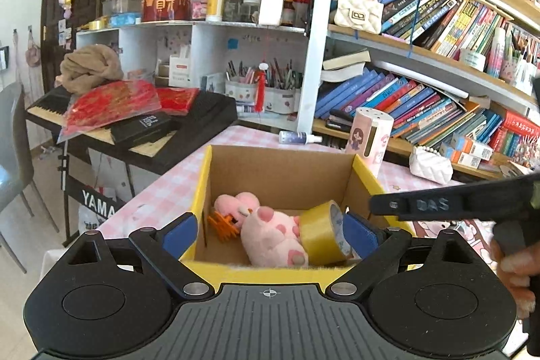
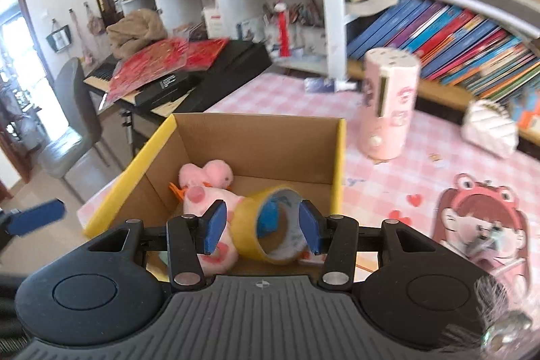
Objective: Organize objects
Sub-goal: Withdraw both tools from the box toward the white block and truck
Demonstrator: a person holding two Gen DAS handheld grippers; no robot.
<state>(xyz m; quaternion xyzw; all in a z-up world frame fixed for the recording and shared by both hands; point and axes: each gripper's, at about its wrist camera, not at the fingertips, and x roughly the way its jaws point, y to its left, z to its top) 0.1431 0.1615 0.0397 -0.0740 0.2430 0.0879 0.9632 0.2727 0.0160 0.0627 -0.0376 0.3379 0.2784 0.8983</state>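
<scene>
A cardboard box with yellow edges [image 1: 202, 177] [image 2: 339, 157] stands on the pink checked tablecloth. Inside lie a pink plush toy [image 1: 270, 235] [image 2: 206, 183], a roll of yellow tape [image 1: 320, 231] [image 2: 249, 231] and an orange hair clip [image 1: 221, 225]. My left gripper [image 1: 270, 235] is open, its blue pads spread wide over the box's near edge. My right gripper [image 2: 263, 226] is open just above the tape roll, holding nothing. The right gripper's black body [image 1: 455, 203] also shows in the left wrist view, at the right of the box.
A pink cylindrical humidifier [image 1: 371, 137] [image 2: 388, 107] and a white quilted pouch [image 1: 430, 166] [image 2: 489, 127] stand behind the box. A pink cartoon mat [image 2: 482, 225] lies to the right. Bookshelves fill the back; a keyboard [image 1: 145, 123] with red packets stands left.
</scene>
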